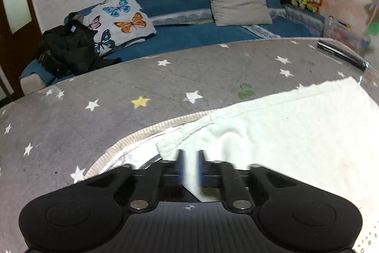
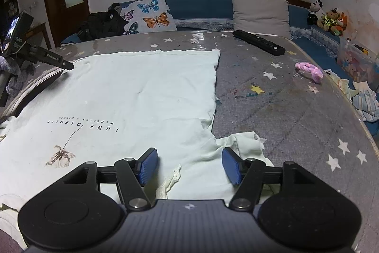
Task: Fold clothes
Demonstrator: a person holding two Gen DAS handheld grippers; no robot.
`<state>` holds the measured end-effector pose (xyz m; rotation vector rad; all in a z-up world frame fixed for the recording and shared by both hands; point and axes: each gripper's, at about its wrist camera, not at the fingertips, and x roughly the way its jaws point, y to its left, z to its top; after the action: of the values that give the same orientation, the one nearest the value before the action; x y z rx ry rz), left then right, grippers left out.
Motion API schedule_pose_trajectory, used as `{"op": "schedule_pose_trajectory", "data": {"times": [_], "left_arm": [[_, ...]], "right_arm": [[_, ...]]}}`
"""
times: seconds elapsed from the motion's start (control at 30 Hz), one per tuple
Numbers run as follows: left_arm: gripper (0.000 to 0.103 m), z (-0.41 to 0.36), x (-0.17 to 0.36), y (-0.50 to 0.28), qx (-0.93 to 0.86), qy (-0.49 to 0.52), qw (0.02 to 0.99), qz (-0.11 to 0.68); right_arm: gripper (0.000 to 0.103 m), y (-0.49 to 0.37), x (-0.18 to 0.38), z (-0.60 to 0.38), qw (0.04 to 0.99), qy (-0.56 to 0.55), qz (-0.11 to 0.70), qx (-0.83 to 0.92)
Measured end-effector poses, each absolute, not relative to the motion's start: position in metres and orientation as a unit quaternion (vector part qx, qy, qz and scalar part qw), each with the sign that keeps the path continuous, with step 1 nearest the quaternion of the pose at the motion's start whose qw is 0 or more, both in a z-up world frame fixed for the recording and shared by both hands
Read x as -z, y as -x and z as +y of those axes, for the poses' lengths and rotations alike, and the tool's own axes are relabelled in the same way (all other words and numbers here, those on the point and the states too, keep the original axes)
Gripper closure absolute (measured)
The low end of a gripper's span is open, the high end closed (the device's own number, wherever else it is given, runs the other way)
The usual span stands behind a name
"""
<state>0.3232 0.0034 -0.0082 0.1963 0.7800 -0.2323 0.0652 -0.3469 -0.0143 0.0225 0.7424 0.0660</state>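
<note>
A pale mint T-shirt (image 2: pixel 132 96) with a small print and the words "June Osborne" lies flat on the grey star-patterned table (image 2: pixel 284 110). In the left wrist view my left gripper (image 1: pixel 190 155) is shut on the shirt's hem corner (image 1: pixel 272 134) near the table's left edge. That gripper also shows in the right wrist view (image 2: pixel 67 66) at the shirt's far left corner. My right gripper (image 2: pixel 189 165) is open, its blue pads (image 2: pixel 148 165) low over the near right part of the shirt beside the crumpled sleeve (image 2: pixel 248 141).
A black remote (image 2: pixel 259 42) lies at the table's far side. A pink cloth (image 2: pixel 309 71) lies to the right. Loose clothes (image 2: pixel 364 101) hang off the right edge. A blue sofa (image 1: pixel 189 34) with pillows, a black bag (image 1: pixel 68 49) and plush toys stands behind.
</note>
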Motion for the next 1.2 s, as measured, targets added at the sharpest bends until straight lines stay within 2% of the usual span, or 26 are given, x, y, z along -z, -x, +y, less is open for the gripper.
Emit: {"op": "schedule_pose_trajectory", "data": {"times": [0.07, 0.23, 0.33, 0.43, 0.47, 0.57, 0.63, 0.7, 0.77, 0.83, 0.93, 0.97, 1.0, 1.07, 1.2], "left_arm": [[0.103, 0.001, 0.008, -0.324, 0.111, -0.111, 0.916, 0.368], [0.103, 0.001, 0.000, -0.328, 0.069, -0.181, 0.927, 0.320], [0.103, 0.011, -0.004, -0.337, 0.047, -0.175, 0.930, 0.320], [0.102, 0.031, -0.006, -0.341, 0.073, -0.105, 0.926, 0.356], [0.099, 0.034, -0.006, -0.338, 0.083, -0.098, 0.924, 0.359], [0.099, 0.034, -0.002, -0.329, 0.111, -0.085, 0.918, 0.371], [0.089, 0.033, 0.001, -0.324, 0.126, -0.077, 0.915, 0.376], [0.067, 0.031, 0.003, -0.323, 0.133, -0.065, 0.913, 0.381], [0.063, 0.029, 0.006, -0.323, 0.140, -0.054, 0.910, 0.386], [0.063, 0.023, 0.010, -0.325, 0.135, -0.066, 0.909, 0.389], [0.067, 0.021, 0.012, -0.326, 0.133, -0.062, 0.911, 0.384], [0.084, 0.020, 0.012, -0.327, 0.133, -0.059, 0.912, 0.383], [0.095, 0.018, 0.013, -0.326, 0.129, -0.070, 0.914, 0.378], [0.099, 0.015, 0.013, -0.326, 0.121, -0.090, 0.918, 0.368], [0.100, 0.011, 0.007, -0.325, 0.091, -0.153, 0.927, 0.329]], "right_arm": [[0.041, -0.065, 0.014, -0.347, 0.931, -0.011, 0.362, -0.032], [0.040, -0.065, 0.015, -0.346, 0.931, -0.009, 0.363, -0.033], [0.039, -0.066, 0.015, -0.346, 0.931, -0.006, 0.363, -0.034], [0.038, -0.066, 0.015, -0.345, 0.931, -0.004, 0.363, -0.035], [0.038, -0.066, 0.015, -0.345, 0.931, -0.004, 0.364, -0.035], [0.037, -0.066, 0.015, -0.344, 0.931, -0.002, 0.364, -0.035], [0.036, -0.066, 0.015, -0.343, 0.931, 0.001, 0.365, -0.036], [0.036, -0.067, 0.015, -0.343, 0.931, 0.002, 0.365, -0.035], [0.036, -0.066, 0.015, -0.343, 0.931, 0.001, 0.364, -0.035], [0.036, -0.067, 0.016, -0.344, 0.931, 0.000, 0.364, -0.035], [0.036, -0.067, 0.016, -0.344, 0.931, 0.001, 0.364, -0.036], [0.036, -0.067, 0.016, -0.344, 0.931, 0.001, 0.364, -0.036], [0.036, -0.067, 0.016, -0.343, 0.931, 0.001, 0.364, -0.036], [0.035, -0.067, 0.016, -0.343, 0.931, 0.002, 0.364, -0.036], [0.035, -0.067, 0.016, -0.344, 0.931, 0.002, 0.363, -0.037]]}}
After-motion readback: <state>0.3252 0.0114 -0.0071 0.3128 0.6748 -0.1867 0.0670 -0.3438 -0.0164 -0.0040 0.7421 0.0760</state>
